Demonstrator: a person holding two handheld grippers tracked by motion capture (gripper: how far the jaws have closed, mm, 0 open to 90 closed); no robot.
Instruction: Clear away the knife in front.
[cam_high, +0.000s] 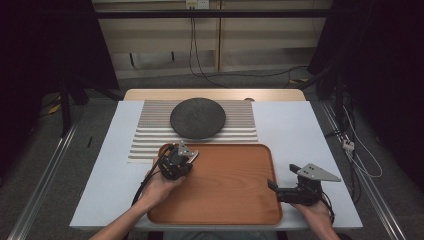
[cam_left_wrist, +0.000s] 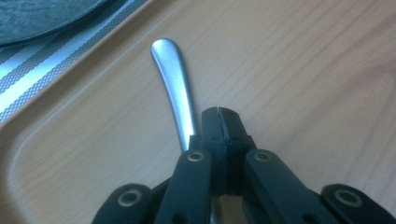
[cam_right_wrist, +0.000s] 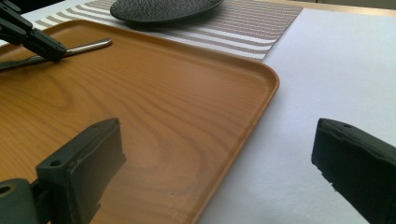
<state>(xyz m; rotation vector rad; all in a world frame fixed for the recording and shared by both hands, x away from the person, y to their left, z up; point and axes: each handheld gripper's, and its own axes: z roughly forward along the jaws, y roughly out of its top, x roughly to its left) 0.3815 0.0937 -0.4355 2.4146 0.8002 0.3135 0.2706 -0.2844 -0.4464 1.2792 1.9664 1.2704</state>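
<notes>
A silver utensil handle (cam_left_wrist: 175, 88) lies flat on the wooden tray (cam_high: 225, 190) near its far left corner. My left gripper (cam_left_wrist: 218, 113) is shut, its two jaws pressed together with nothing between them. The handle runs just beside and under its left jaw. From the right gripper view the left gripper (cam_right_wrist: 35, 39) hangs low over the utensil (cam_right_wrist: 88, 46). In the high view the left gripper (cam_high: 170, 151) is at the tray's far left corner. My right gripper (cam_high: 282, 176) stands open at the tray's right rim. Its jaws (cam_right_wrist: 219, 172) are wide apart across that rim and hold nothing.
A dark round plate (cam_high: 197, 117) rests on a striped placemat (cam_high: 150, 135) just beyond the tray. A white table cover (cam_high: 300, 130) spreads to both sides. The tray's raised rim (cam_right_wrist: 271, 79) borders its right side.
</notes>
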